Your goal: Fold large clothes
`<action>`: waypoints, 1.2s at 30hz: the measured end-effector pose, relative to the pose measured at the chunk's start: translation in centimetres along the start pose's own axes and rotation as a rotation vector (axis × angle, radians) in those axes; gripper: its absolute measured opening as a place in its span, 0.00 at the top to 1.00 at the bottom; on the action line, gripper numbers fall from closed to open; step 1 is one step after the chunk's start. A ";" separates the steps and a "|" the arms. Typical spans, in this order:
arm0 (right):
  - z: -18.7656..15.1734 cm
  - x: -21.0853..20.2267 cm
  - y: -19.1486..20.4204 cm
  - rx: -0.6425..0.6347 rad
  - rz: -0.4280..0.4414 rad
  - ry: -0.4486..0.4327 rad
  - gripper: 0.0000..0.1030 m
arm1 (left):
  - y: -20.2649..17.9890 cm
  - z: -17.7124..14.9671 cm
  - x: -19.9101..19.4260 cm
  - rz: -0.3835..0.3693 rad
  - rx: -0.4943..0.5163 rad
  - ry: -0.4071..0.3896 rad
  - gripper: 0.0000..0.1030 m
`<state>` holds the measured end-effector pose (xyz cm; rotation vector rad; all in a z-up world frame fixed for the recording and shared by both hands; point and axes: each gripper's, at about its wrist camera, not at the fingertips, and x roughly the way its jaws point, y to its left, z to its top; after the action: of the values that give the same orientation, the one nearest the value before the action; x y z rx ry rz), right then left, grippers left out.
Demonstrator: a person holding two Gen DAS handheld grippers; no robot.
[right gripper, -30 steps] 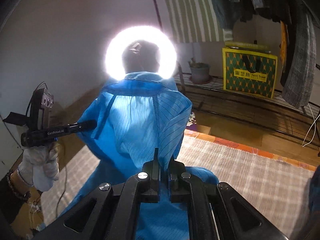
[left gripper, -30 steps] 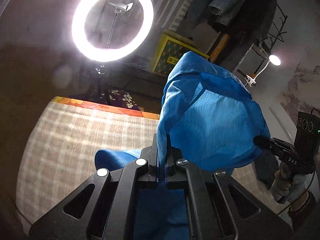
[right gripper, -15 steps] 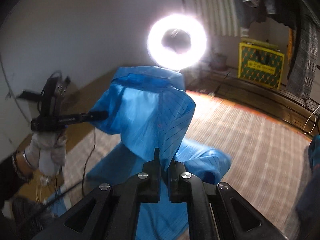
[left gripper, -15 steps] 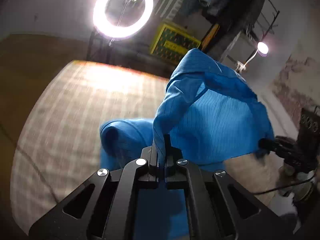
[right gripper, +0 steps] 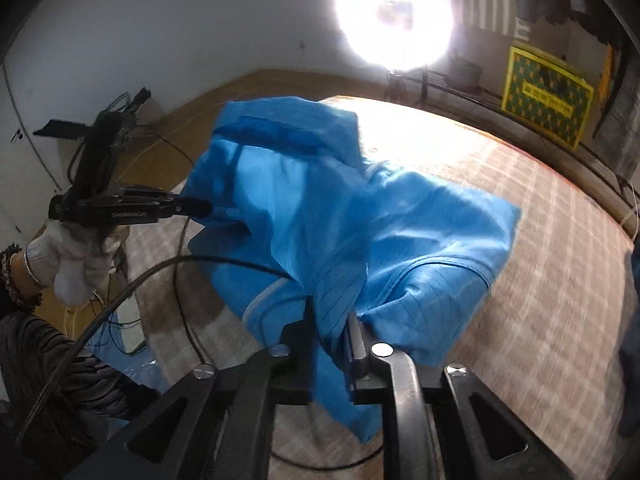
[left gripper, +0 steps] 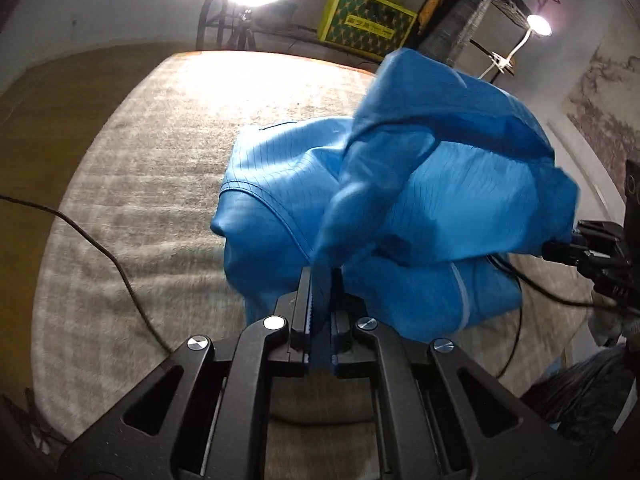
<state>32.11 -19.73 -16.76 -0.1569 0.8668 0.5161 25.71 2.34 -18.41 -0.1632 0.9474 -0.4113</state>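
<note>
blue garment held up over a checked rug by two hand-held grippers

while both grippers tilt steeply down toward the floor, each has an edge of the same blue garment between its fingers. the left gripper has its jaws almost fully together, pinching a thin fold of the cloth. the right gripper has just been opening its jaws; a gap now shows between them, a strip of the blue cloth hangs through it, and whether the pads still press on the cloth cannot be told.

in the right wrist view the left gripper reaches in from the left edge, level with the raised cloth, carried by a hand in a white glove with a beaded bracelet and a dark sleeve below. in the left wrist view the right gripper enters from the right edge, its tip at the garment's far corner.

the garment's top part is lifted and billowing between the two grippers, while its lower part rests bunched on a pale checked rug. a black cable lies across the rug on the left, and another loops beneath the cloth. behind the rug stand a bright ring light, a yellow and green box, a small clip lamp and dark clothes hanging on a rack at upper right.
</note>
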 end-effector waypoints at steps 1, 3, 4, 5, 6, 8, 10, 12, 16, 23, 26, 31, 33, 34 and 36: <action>-0.2 -0.6 0.0 0.005 0.008 -0.007 0.75 | -0.1 -0.4 -1.2 -0.001 0.009 -0.010 0.93; -0.7 -2.6 0.4 0.009 0.021 -0.046 0.74 | 0.0 -0.8 -3.0 -0.017 0.009 -0.027 0.92; -1.1 -4.0 0.8 0.014 0.029 -0.071 0.74 | -0.1 -1.1 -4.6 -0.031 0.006 -0.046 0.92; -1.4 -5.9 0.9 0.032 0.042 -0.107 0.73 | -0.1 -1.4 -5.9 -0.041 0.000 -0.067 0.92; -1.7 -6.9 1.2 0.043 0.052 -0.128 0.72 | -0.2 -1.5 -7.2 -0.051 -0.003 -0.087 0.92; -2.3 -9.8 1.8 0.066 0.064 -0.178 0.71 | -0.2 -1.7 -9.4 -0.054 -0.010 -0.117 0.92; -3.1 -12.6 2.7 0.079 0.069 -0.220 0.71 | -0.4 -1.6 -11.9 -0.075 -0.023 -0.151 0.92; -3.7 -15.5 3.6 0.085 0.073 -0.263 0.71 | -0.5 -1.6 -14.3 -0.084 -0.041 -0.181 0.92; -4.8 -20.8 4.8 0.096 0.075 -0.333 0.70 | -1.7 -1.6 -19.4 -0.100 -0.018 -0.234 0.92; -5.9 -30.6 7.7 0.077 0.030 -0.458 0.67 | -4.9 -0.7 -29.7 -0.120 0.029 -0.357 0.82; -6.0 -33.7 8.5 0.064 0.005 -0.504 0.66 | -6.2 -0.1 -34.4 -0.129 0.050 -0.423 0.70; -6.0 -37.7 9.2 0.051 -0.008 -0.574 0.61 | -7.7 1.3 -40.5 -0.126 0.064 -0.505 0.69; -6.2 -38.0 9.3 0.056 -0.013 -0.578 0.57 | -7.6 1.5 -40.7 -0.144 0.054 -0.499 0.61; -6.3 -37.7 9.1 0.062 -0.008 -0.575 0.56 | -7.3 1.5 -40.2 -0.149 0.038 -0.497 0.56; -6.6 -36.0 8.4 0.092 0.013 -0.551 0.56 | -6.6 1.2 -38.4 -0.164 0.007 -0.471 0.54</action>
<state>4.19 -27.90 7.05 0.0757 0.3515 0.4972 5.23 12.03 13.27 -0.3175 0.4697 -0.5003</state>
